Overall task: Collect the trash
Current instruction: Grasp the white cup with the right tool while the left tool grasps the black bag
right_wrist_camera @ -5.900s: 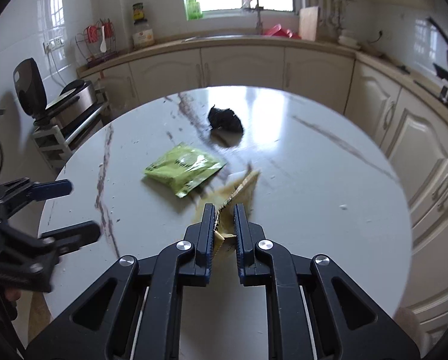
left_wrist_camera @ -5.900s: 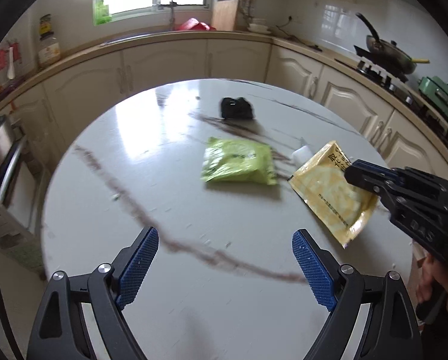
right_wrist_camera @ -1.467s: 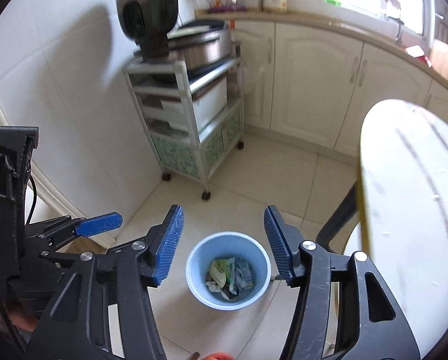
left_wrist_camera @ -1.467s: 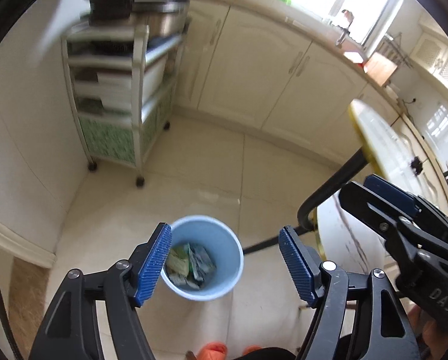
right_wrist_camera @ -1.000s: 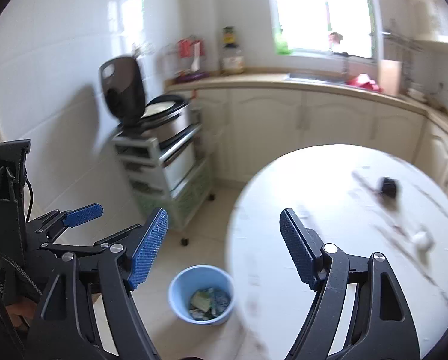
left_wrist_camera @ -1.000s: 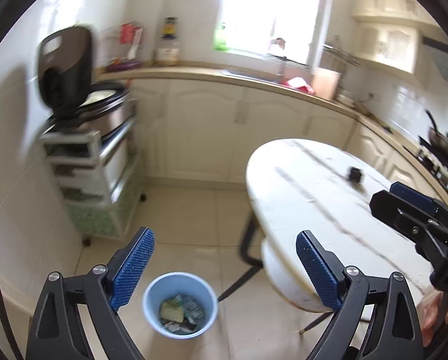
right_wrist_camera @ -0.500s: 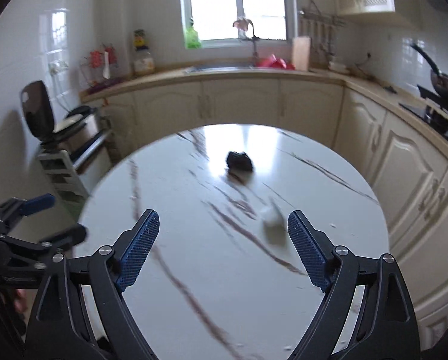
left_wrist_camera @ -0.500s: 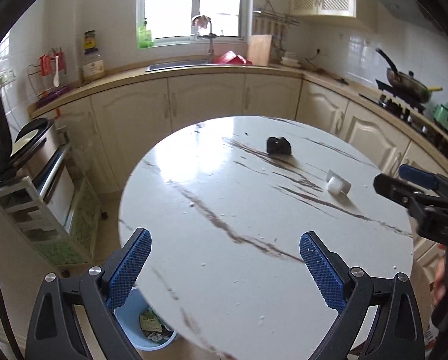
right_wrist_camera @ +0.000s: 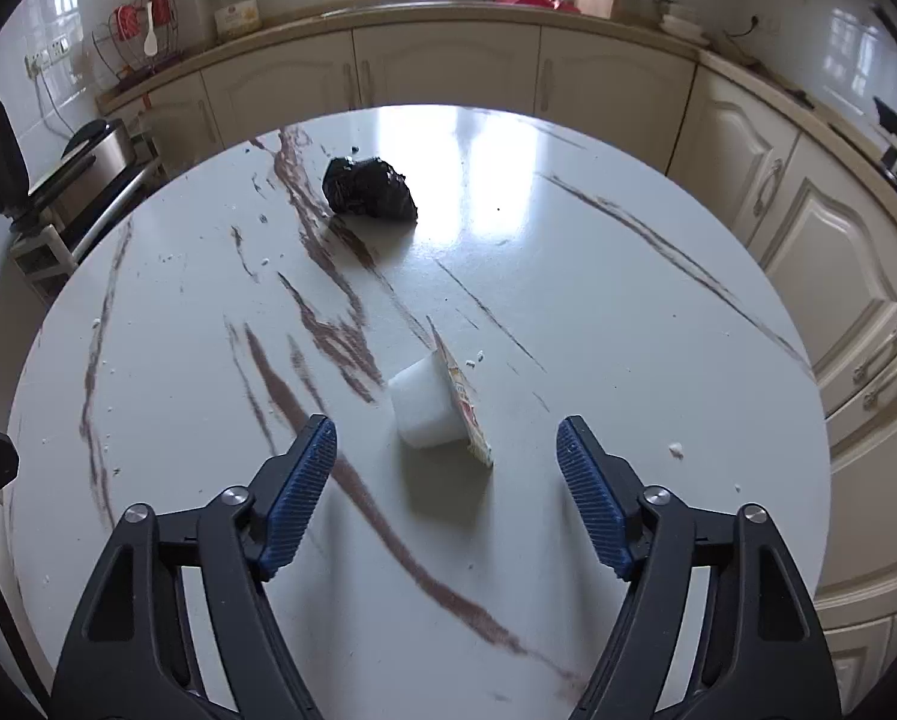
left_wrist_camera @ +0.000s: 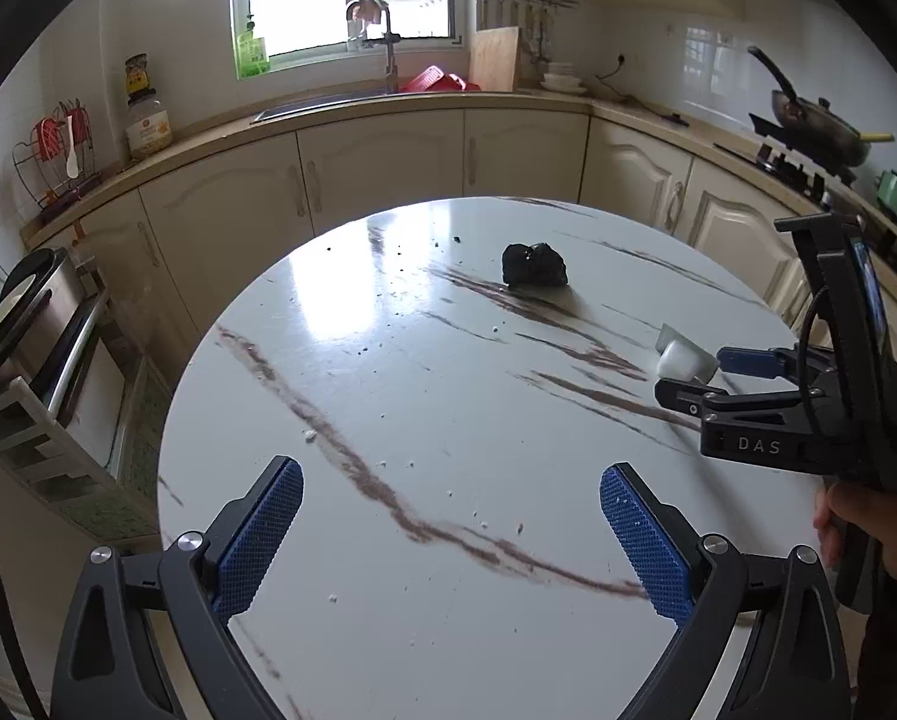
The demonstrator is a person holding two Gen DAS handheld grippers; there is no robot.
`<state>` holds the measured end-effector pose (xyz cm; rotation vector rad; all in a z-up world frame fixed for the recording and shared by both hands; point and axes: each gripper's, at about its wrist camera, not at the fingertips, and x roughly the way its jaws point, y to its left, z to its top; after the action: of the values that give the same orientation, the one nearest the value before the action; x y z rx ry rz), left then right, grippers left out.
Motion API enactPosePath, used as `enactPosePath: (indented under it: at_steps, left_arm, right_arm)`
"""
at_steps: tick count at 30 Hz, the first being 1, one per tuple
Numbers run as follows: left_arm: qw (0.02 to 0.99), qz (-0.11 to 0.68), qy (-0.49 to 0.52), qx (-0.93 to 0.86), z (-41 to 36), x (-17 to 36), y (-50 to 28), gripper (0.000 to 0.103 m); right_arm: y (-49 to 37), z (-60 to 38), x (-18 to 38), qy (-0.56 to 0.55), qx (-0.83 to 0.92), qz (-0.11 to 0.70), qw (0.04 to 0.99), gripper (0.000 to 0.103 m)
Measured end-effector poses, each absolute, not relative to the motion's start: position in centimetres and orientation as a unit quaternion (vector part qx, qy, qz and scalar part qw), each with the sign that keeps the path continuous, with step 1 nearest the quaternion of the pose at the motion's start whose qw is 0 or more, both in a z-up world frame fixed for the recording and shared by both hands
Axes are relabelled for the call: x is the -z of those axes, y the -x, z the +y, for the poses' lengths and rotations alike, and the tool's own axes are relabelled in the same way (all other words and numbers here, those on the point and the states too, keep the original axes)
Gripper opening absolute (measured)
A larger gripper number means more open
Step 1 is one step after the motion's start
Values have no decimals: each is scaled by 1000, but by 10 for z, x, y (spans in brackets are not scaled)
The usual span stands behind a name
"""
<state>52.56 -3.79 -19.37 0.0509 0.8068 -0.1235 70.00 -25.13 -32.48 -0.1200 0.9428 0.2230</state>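
A round white marble-veined table (right_wrist_camera: 568,252) fills a kitchen ringed by cream cabinets (left_wrist_camera: 382,162). The right gripper (right_wrist_camera: 445,468), lettered "DAS", has just been narrowing its spread, empty jaws just short of a tipped white cup (right_wrist_camera: 427,405) near the table's right edge. A black crumpled wad (right_wrist_camera: 367,189) lies far across open tabletop; the left gripper (left_wrist_camera: 448,516) gapes wide, empty.

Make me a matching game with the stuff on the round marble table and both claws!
Things:
1. crumpled black plastic bag
2. small white plastic cup
3. left claw
4. right claw

States:
A. tipped on its side
B. open, only bare tabletop between its pads
C. lying far across the table
D. open, nearest the cup

Pairs: 1-C, 2-A, 3-B, 4-D
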Motion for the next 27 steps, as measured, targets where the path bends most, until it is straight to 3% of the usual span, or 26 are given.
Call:
enactPosePath:
  at_steps: [4, 5, 6, 7, 27]
  left_arm:
    - [916, 396, -33, 63, -48, 199, -556, 98]
    - [915, 397, -34, 65, -51, 200, -565, 98]
    - [914, 398, -36, 67, -52, 202, -570, 98]
    - [914, 399, -36, 68, -54, 205, -573, 98]
    - [907, 402, -36, 118, -108, 238, -789, 98]
  right_arm:
    - [-711, -255, 329, 62, -106, 451, 884, 62]
    - [-713, -257, 329, 62, -108, 450, 885, 49]
    - [-714, -258, 328, 65, -111, 448, 885, 26]
    - [-715, -258, 326, 66, -113, 446, 885, 22]
    - [-725, -317, 321, 4, -124, 443, 888, 22]
